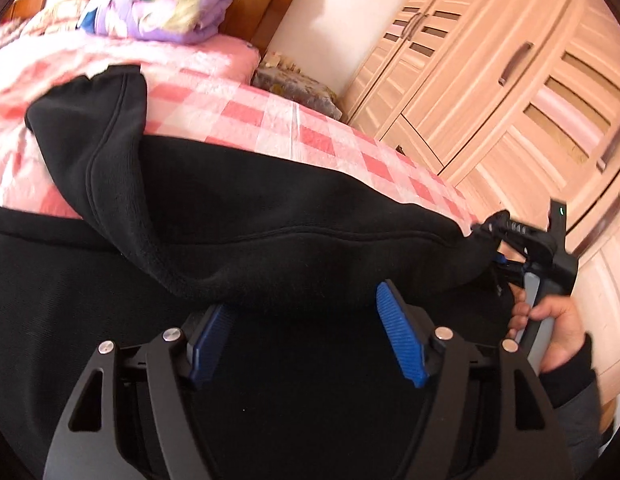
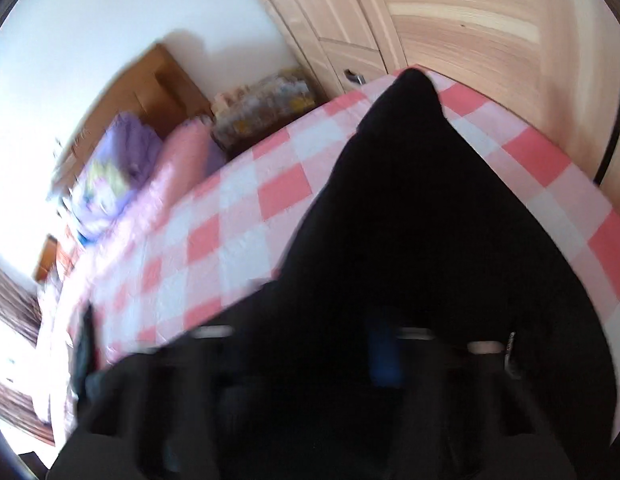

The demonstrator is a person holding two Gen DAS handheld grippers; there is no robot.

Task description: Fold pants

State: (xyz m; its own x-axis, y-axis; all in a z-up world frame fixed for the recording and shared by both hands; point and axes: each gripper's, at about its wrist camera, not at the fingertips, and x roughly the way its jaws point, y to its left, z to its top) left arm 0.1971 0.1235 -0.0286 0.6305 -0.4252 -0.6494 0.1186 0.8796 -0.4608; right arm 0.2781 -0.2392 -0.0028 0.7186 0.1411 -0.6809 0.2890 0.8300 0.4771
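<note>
Black pants (image 1: 270,216) lie on the pink checked bedspread (image 1: 238,108), with one part lifted and stretched across the left wrist view. My left gripper (image 1: 306,312) is open, its blue pads (image 1: 399,332) wide apart over the black cloth, the left pad tip under the lifted fold. My right gripper (image 1: 489,228) appears at the right of that view, shut on the pants' edge and holding it up. In the blurred right wrist view the pants (image 2: 409,220) drape over the gripper (image 2: 349,352); one blue pad (image 2: 383,356) shows faintly.
A folded purple quilt (image 1: 162,8) and pink pillow (image 1: 230,56) lie at the wooden headboard (image 1: 266,4). A covered nightstand (image 1: 298,88) stands beside the bed. A light wood wardrobe (image 1: 509,80) fills the right side.
</note>
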